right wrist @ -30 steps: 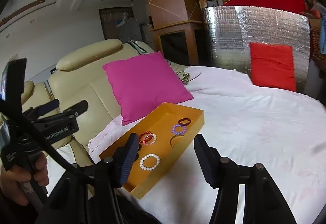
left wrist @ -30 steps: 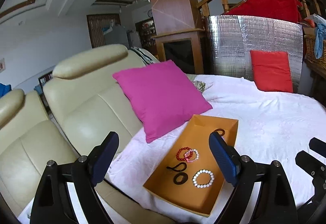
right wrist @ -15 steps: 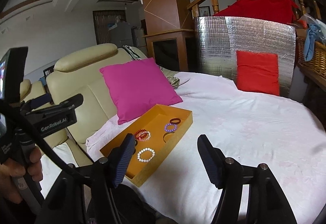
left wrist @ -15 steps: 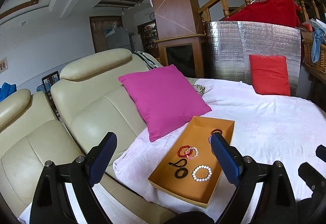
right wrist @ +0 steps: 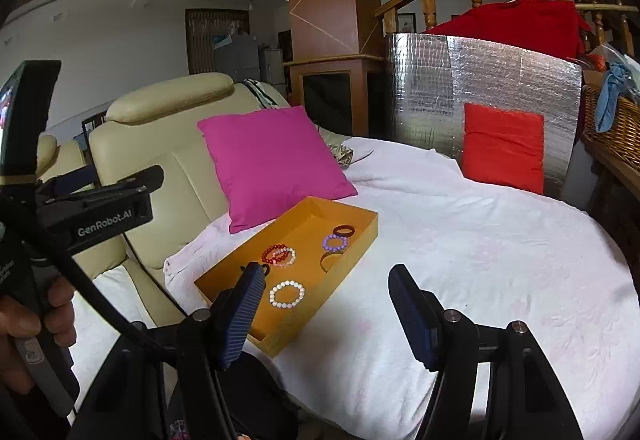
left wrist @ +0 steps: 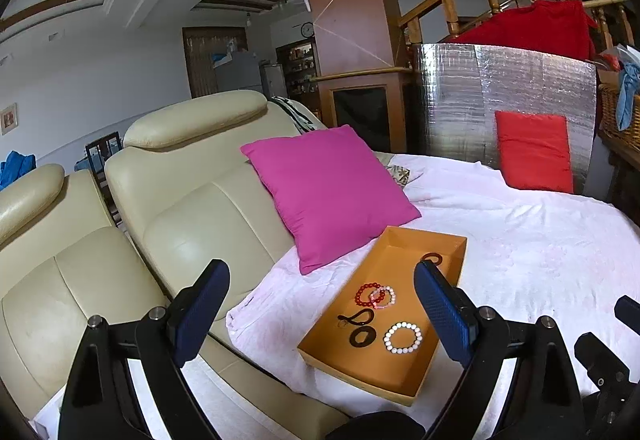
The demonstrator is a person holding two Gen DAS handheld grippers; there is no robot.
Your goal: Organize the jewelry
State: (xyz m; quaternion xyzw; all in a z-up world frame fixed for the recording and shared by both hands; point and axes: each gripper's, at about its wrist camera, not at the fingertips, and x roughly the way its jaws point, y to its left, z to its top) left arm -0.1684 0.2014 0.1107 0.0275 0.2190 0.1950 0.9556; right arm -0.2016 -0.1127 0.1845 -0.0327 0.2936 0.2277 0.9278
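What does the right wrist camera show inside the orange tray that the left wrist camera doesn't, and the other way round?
Only the right wrist view shows the purple bead bracelet and the open gold bangle; in the left view that spot lies behind the left gripper, which is open.

Only the left wrist view shows clearly the black looped cord and the black ring; the open right gripper mostly covers them.

Both show the orange tray, white bead bracelet, red bracelet, pink bracelet and dark ring.
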